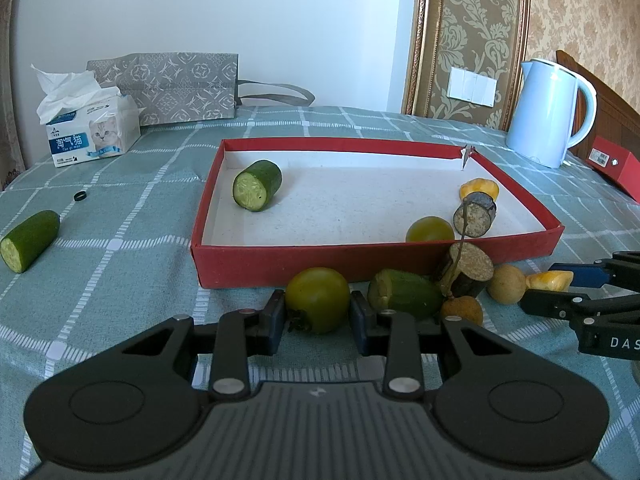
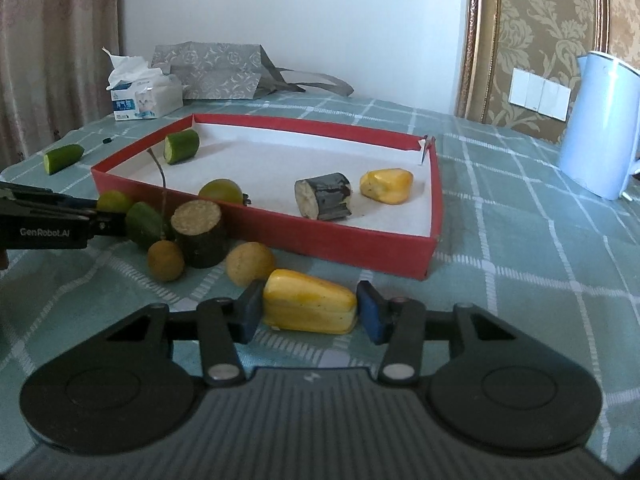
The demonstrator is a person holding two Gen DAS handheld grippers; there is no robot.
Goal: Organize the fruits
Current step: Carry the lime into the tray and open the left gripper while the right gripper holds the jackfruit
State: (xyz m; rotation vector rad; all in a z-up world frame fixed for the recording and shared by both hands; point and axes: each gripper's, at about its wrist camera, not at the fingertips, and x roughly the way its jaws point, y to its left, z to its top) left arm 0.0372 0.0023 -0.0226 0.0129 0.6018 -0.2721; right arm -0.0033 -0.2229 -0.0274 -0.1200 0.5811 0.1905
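Note:
A red tray [image 1: 280, 264] [image 2: 360, 248] holds a cucumber piece [image 1: 257, 185], a green tomato [image 1: 430, 229], a dark sugarcane stub [image 1: 474, 216] and a yellow piece [image 2: 387, 185]. In front of it lie a green tomato [image 1: 317, 298], a cucumber end [image 1: 404, 294], a sugarcane stub [image 1: 468, 270], two longans [image 1: 462, 310] [image 1: 506, 283] and a yellow piece [image 2: 310, 302]. My left gripper [image 1: 318, 320] is open around the near green tomato. My right gripper [image 2: 310, 310] is open around the yellow piece, fingers not pressing it.
Another cucumber piece [image 1: 29, 240] lies on the checked cloth at the left, with a small black ring [image 1: 81, 196]. A tissue box [image 1: 94, 136] and a grey bag [image 1: 176, 84] stand behind. A white kettle [image 1: 550, 112] and a red box [image 1: 616, 168] stand at the right.

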